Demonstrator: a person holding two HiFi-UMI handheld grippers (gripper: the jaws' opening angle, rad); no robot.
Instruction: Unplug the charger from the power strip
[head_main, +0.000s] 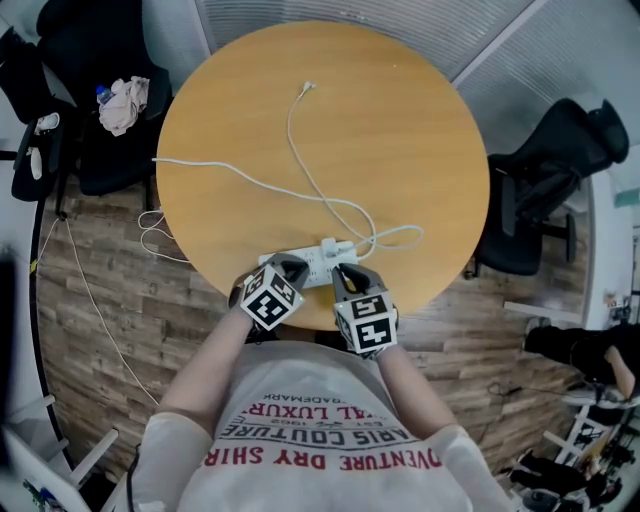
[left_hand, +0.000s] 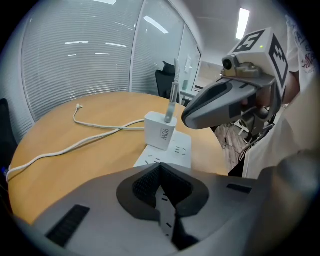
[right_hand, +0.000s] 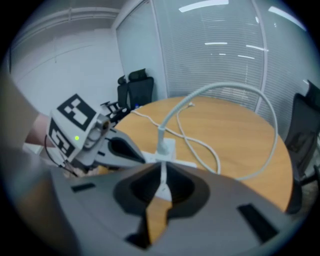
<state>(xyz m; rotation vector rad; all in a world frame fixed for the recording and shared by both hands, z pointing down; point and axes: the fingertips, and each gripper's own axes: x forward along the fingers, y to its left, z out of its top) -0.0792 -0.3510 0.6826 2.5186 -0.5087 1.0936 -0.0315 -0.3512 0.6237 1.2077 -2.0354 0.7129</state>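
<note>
A white power strip (head_main: 312, 268) lies near the front edge of the round wooden table (head_main: 400, 130). A white charger (head_main: 330, 247) stands plugged into it, and its cable (head_main: 300, 160) runs to the far side, ending in a loose connector. In the left gripper view the charger (left_hand: 161, 131) stands upright on the strip (left_hand: 175, 152), just ahead of my left gripper (left_hand: 160, 167), which is shut on nothing. My right gripper (right_hand: 161, 170) is shut and empty too, with the charger (right_hand: 166, 147) just beyond its tips. Both grippers (head_main: 285, 268) (head_main: 345, 275) hover over the strip, side by side.
A second white cord (head_main: 200, 165) crosses the table and drops off its left edge to the wooden floor. Black office chairs stand at the right (head_main: 540, 190) and at the left, one with a cloth (head_main: 122, 103) on it. Window blinds lie beyond the table.
</note>
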